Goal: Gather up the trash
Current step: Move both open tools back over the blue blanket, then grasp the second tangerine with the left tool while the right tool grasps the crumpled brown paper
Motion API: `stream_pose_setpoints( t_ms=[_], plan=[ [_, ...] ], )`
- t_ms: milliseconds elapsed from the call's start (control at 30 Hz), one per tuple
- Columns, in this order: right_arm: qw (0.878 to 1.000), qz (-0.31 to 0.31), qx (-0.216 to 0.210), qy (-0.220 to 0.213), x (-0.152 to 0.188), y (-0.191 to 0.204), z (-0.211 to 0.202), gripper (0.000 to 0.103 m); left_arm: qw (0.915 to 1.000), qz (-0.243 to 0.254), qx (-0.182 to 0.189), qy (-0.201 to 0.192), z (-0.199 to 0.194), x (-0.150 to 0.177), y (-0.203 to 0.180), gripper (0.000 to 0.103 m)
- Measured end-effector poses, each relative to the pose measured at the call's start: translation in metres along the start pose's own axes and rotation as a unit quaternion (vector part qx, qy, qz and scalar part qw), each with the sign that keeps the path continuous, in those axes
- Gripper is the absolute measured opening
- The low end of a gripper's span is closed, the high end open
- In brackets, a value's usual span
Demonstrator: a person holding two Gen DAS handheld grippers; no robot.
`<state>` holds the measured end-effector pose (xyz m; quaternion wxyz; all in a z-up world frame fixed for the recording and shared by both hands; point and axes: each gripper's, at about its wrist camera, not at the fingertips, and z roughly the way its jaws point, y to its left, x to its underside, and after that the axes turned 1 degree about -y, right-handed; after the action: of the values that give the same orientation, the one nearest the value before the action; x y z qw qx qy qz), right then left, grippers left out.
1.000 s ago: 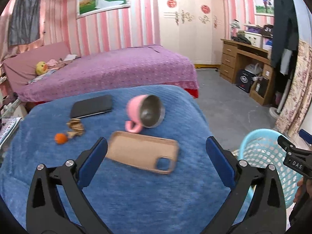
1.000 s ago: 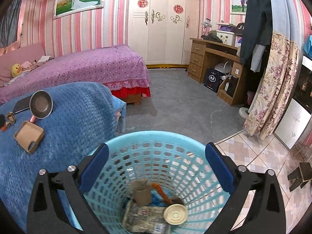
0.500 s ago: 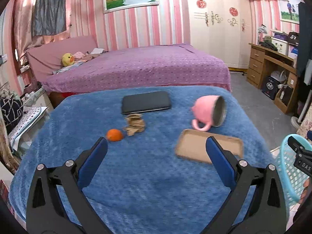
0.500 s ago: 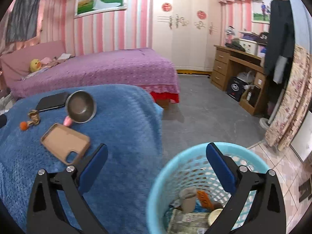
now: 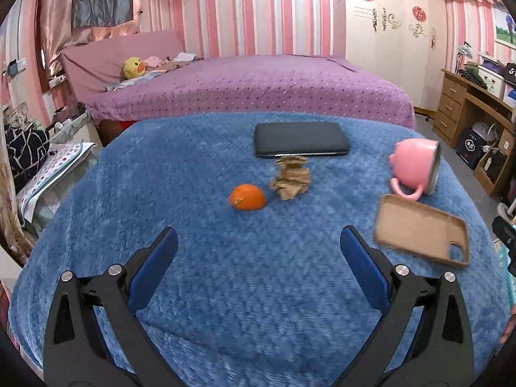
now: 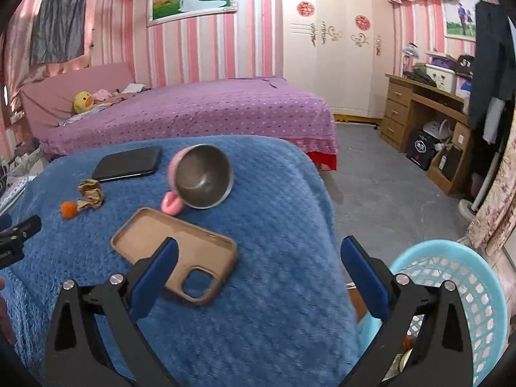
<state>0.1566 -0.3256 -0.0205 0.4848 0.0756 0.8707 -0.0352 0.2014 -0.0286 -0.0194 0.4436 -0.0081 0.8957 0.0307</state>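
Swinging away from the laundry basket (image 6: 451, 277), we now face the blue-blanketed tabletop (image 5: 225, 274) with both grippers, left gripper (image 5: 258, 258) and right gripper (image 6: 258, 264), jaws spread and empty. Crumpled brown paper (image 5: 292, 182) lies between the orange fruit (image 5: 247, 197) and the black phone (image 5: 301, 139). We judge it light and springy; pinch its bulging middle.

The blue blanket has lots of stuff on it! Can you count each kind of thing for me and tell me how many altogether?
Orange fruit: 1
Crumpled brown paper: 1
Black phone: 1
Pink mug, tipped on its side: 1
Brown phone case: 1
Total: 5 things on the blue blanket.
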Motion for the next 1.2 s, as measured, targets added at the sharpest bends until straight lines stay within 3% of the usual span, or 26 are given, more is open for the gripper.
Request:
stream_pose_setpoints(
  t_ms=[200,433,733,900,1033,1100,1200],
  plan=[
    [1.000,-0.022,-0.004,0.003,0.002,0.020,0.011,0.098,0.9997,-0.012,-0.009,0.022,0.027,0.004,0.015,0.097],
    [0.999,-0.031,-0.003,0.010,0.002,0.028,0.022,0.098,0.9978,-0.038,0.014,0.053,0.055,0.005,0.026,0.097],
    [0.999,-0.013,-0.010,0.034,-0.002,0.021,0.043,0.098,0.9974,-0.032,0.017,0.063,0.088,-0.017,0.024,0.083],
    [0.999,-0.024,-0.019,0.030,-0.008,0.024,0.051,0.098,0.9931,-0.042,0.029,0.105,0.118,-0.023,0.025,0.064],
    [0.998,-0.042,-0.025,0.025,-0.016,0.033,0.055,0.098,0.9930,-0.046,0.036,0.103,0.126,-0.026,0.027,0.062],
    [0.998,-0.049,-0.032,0.026,-0.019,0.041,0.058,0.098,0.9933,-0.035,0.040,0.103,0.127,-0.027,0.023,0.046],
    [0.997,-0.060,-0.044,0.028,-0.018,0.054,0.057,0.098,0.9934,-0.032,0.048,0.099,0.125,-0.026,0.022,0.035]
  ],
)
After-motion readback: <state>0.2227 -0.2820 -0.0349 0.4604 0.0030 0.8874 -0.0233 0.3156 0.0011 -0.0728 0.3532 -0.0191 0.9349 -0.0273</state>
